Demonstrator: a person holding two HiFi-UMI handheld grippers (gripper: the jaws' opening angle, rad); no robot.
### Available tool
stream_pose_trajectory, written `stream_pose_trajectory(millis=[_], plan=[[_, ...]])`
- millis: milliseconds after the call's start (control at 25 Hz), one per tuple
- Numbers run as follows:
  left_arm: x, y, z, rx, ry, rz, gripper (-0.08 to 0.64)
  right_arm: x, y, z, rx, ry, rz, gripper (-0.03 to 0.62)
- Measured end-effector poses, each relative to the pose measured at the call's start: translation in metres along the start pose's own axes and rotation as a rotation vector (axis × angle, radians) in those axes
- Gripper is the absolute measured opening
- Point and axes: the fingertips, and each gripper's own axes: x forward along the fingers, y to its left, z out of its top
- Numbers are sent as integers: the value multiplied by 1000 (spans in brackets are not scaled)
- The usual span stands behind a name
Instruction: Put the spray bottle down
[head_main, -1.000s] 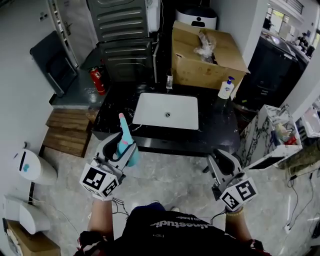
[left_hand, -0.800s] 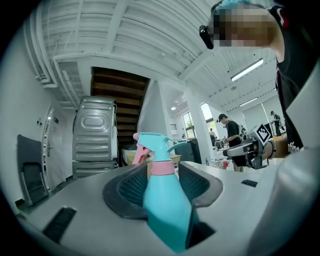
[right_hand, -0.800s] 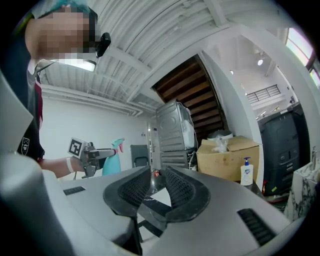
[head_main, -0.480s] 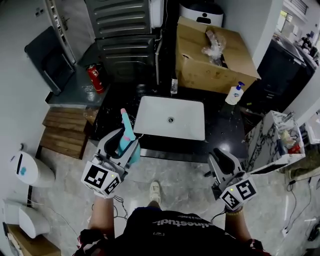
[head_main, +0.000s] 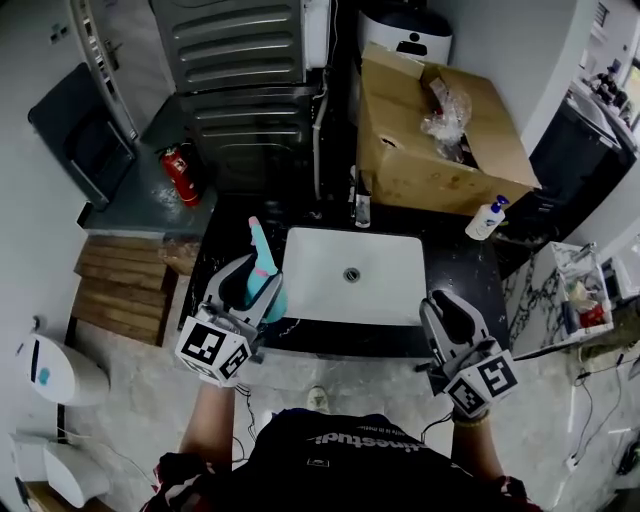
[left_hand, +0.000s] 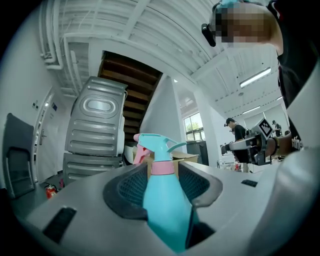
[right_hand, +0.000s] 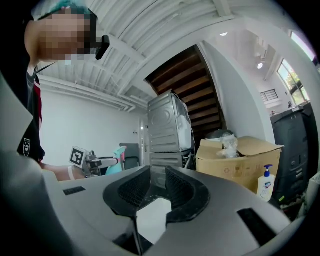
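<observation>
The left gripper (head_main: 254, 287) is clasping the upright spray bottle (head_main: 262, 258) in its jaws at the worktop's (head_main: 458, 288) near-left edge, the right gripper's (head_main: 441, 316) jaws gaping empty.

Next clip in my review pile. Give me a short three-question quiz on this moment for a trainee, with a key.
1. Multiple choice: which gripper holds the spray bottle? A) left B) right C) neither
2. True or false: the right gripper is clamped on the soap bottle.
3. Fill in: in the head view, the white ___ is set in the black countertop between the two grippers.
Key: 1. A: the left gripper is shut on it. 2. False: its jaws hold nothing, and the soap bottle stands by the cardboard box. 3. sink.
</observation>
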Motion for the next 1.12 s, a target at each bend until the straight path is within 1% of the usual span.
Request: stream_pose_trajectory(millis=[120,240,360,440,600,720,840,960,1120], plan=[[23,26,-19,-7,4,4,204,22,-11,0,-3,-3,-20,109],[43,47,-46,-19,16,17,204,40,-18,-3,24,-1,-17,109],[57,71,-78,-79,8,62,204,53,-30,-13,21,31,-12,109],[65,85,-102,-95,16,103,204,59,-39,-19,11,57,-5,109],[77,102,-148,-55,82,170,204,68,-56,-25,15,85,16,109],[81,115,-171,-46,115,214,204,72,-65,-27,22,94,28,109],[86,126,-190,-54,136,247,204,74,-72,-34,24,109,39,109],[90,132,-207,-53,173,261,204,75,-76,-41,35,126,49,109],[90,132,-213,-37,194,269,204,77,-81,-42,42,125,56,109]])
